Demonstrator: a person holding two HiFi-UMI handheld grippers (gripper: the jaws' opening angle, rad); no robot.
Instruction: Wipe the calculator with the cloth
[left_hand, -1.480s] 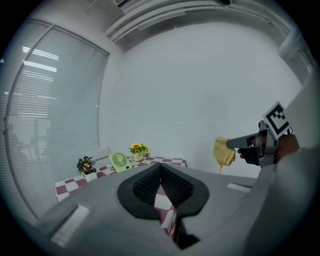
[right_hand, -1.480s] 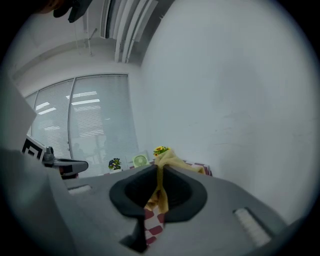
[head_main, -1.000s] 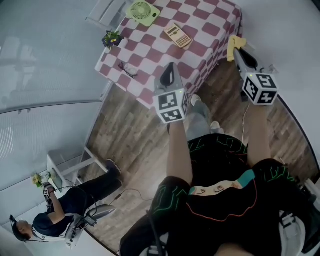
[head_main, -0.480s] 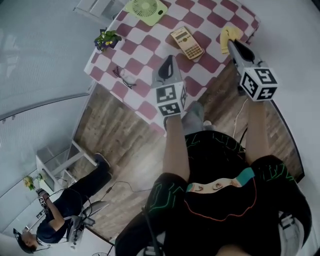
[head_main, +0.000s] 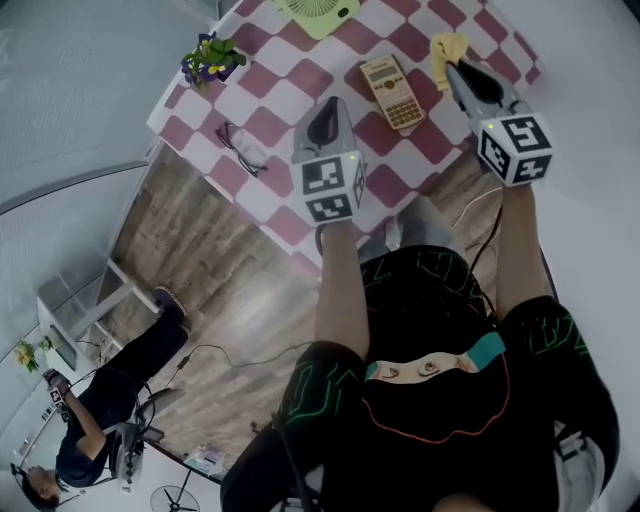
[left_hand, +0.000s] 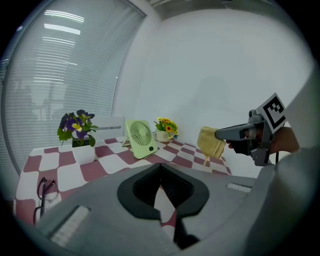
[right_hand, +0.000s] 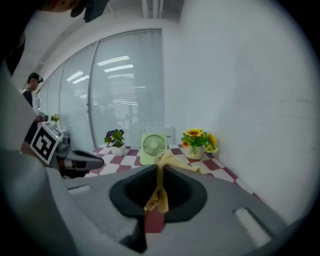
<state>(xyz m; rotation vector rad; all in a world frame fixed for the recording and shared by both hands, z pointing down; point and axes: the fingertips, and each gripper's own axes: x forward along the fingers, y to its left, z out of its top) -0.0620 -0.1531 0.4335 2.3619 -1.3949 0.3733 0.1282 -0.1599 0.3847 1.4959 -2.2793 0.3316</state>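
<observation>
In the head view a tan calculator (head_main: 393, 92) lies flat on the red-and-white checked table (head_main: 300, 90). Just right of it hangs a yellow cloth (head_main: 447, 48), and my right gripper (head_main: 455, 70) is shut on that cloth above the table's right side. The cloth (right_hand: 161, 192) droops between the jaws in the right gripper view and shows as a folded wad (left_hand: 211, 142) in the left gripper view. My left gripper (head_main: 325, 112) hovers left of the calculator, shut, with nothing in it. Neither gripper view shows the calculator.
A green desk fan (head_main: 320, 12) stands at the table's far side, a pot of purple flowers (head_main: 208, 58) at its left corner and a pot of yellow flowers (right_hand: 197, 142) near the wall. Eyeglasses (head_main: 240, 148) lie near the left front edge. A person (head_main: 90, 420) sits on the floor behind.
The table has drawn closer under me. Both grippers have moved from in front of its edge to over its top, the right one carrying the cloth beside the calculator.
</observation>
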